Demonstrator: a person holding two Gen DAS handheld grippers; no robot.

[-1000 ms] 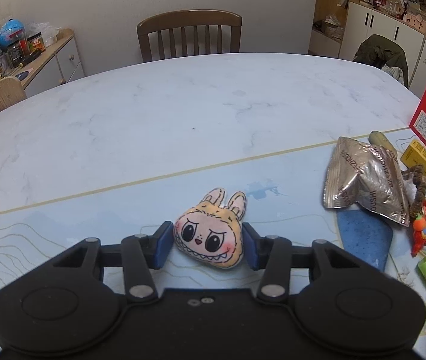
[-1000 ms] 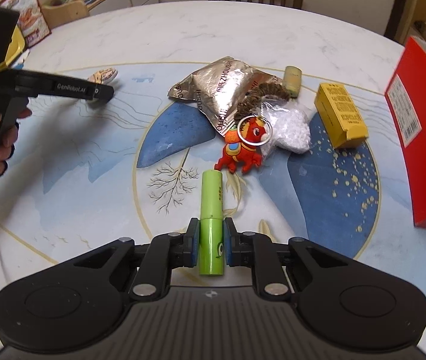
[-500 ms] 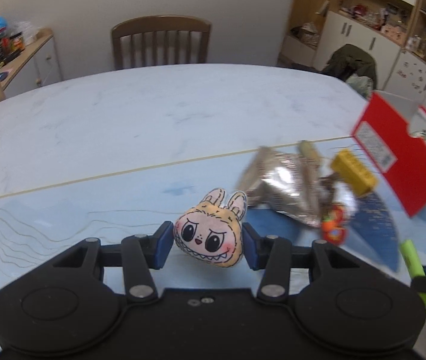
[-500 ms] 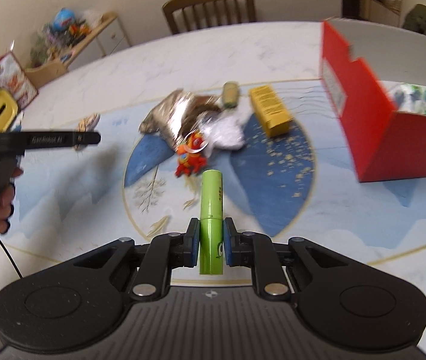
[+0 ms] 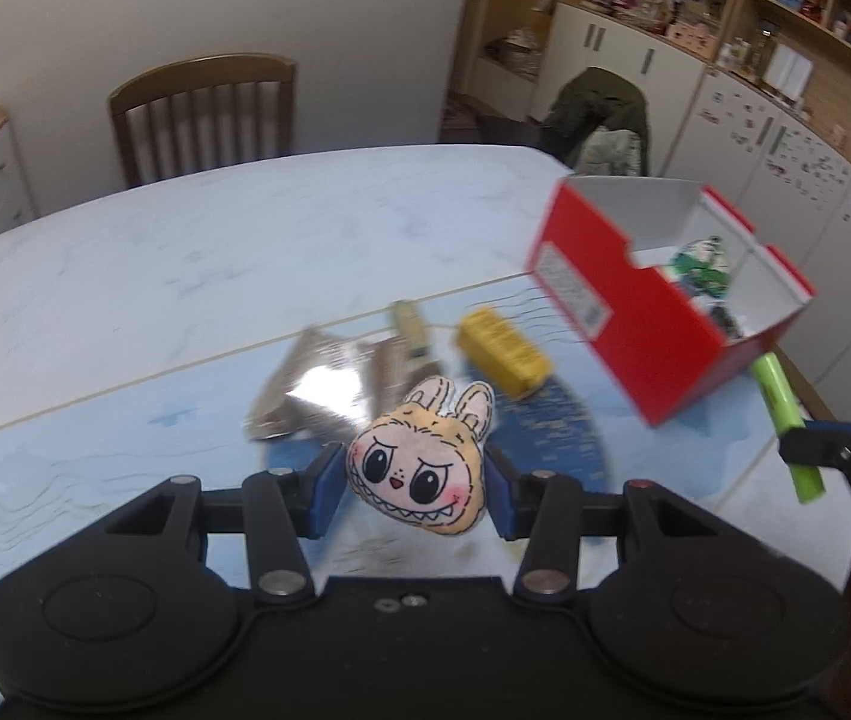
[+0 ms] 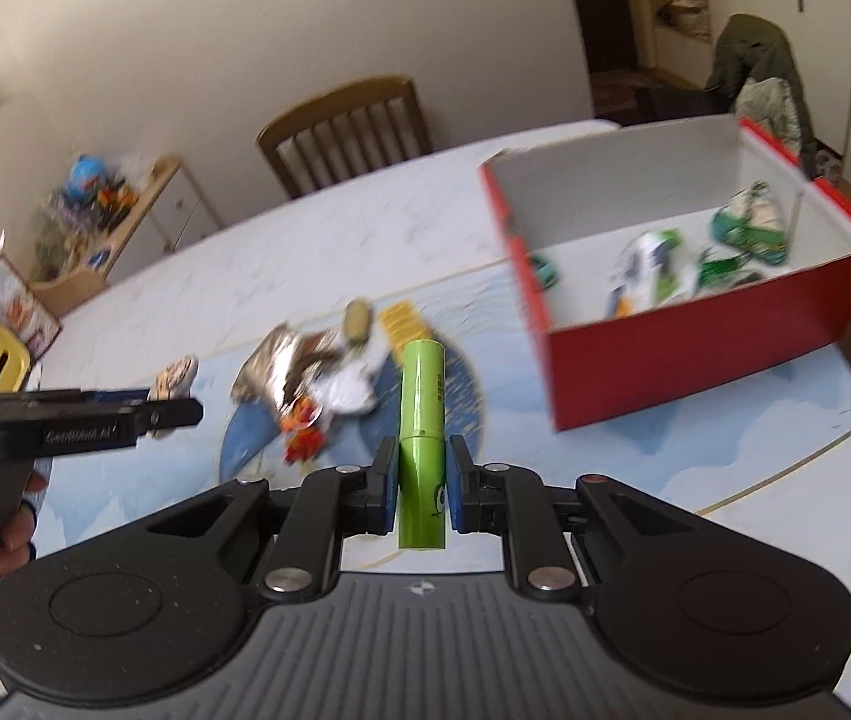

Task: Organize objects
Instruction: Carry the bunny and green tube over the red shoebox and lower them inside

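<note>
Your left gripper (image 5: 413, 483) is clamped on the small yellow plush monster face with rabbit ears (image 5: 421, 463), and your right gripper (image 6: 421, 483) is pinched on the lime-green plastic tube (image 6: 422, 438); both are carried above the pale marble-look table (image 5: 185, 264), short of the open red cardboard box (image 6: 695, 330). That box already holds a few green-and-white packets (image 6: 653, 270). The crumpled silver foil pouch (image 5: 311, 390), yellow rectangular block (image 5: 506, 357), small tan cylinder (image 5: 408, 324) and orange toy figure (image 6: 302, 447) lie outside it, so I judge you under halfway.

a home dining room: a wooden chair (image 5: 203, 114) at a round marble-look worktop (image 5: 185, 252), cluttered wall shelves and cupboards (image 5: 785, 60), a jacket (image 5: 602, 114) draped over another chair.
</note>
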